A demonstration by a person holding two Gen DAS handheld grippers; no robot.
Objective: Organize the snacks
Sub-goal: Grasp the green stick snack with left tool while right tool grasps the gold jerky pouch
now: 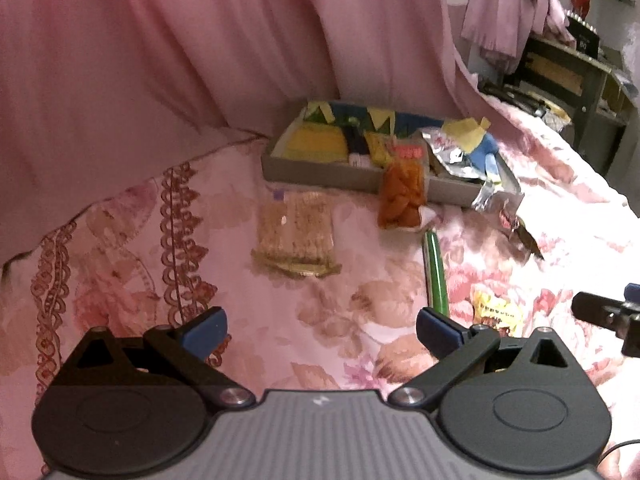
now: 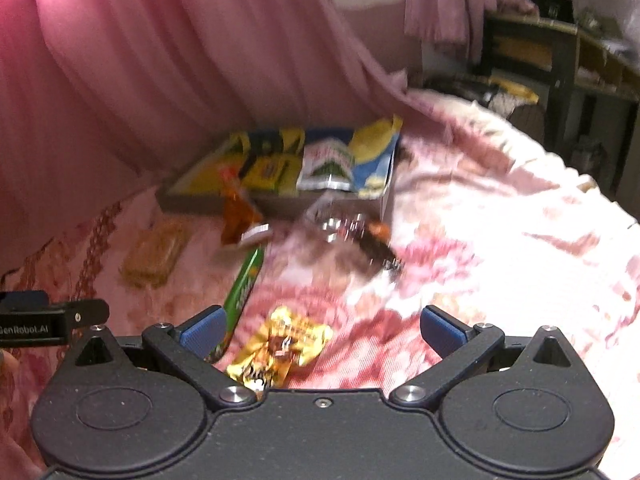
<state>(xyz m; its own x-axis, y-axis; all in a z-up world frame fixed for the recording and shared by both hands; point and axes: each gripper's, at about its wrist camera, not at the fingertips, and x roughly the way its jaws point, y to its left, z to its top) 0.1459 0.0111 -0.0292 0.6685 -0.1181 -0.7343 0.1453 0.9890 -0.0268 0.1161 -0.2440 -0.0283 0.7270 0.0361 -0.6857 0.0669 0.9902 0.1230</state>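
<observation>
A shallow cardboard box holding several snack packets sits on the floral bedspread against a pink curtain. An orange snack bag leans over the box's front wall. A clear pack of brown biscuits, a green stick pack, a yellow wrapper and a dark wrapper lie loose on the bed. My left gripper is open above the bedspread with nothing between its fingers. My right gripper is open just over the yellow wrapper.
A pink curtain hangs behind the box. Dark shelving with clutter stands past the bed's right edge. The right gripper's body shows at the left view's right edge, and the left one at the right view's left edge.
</observation>
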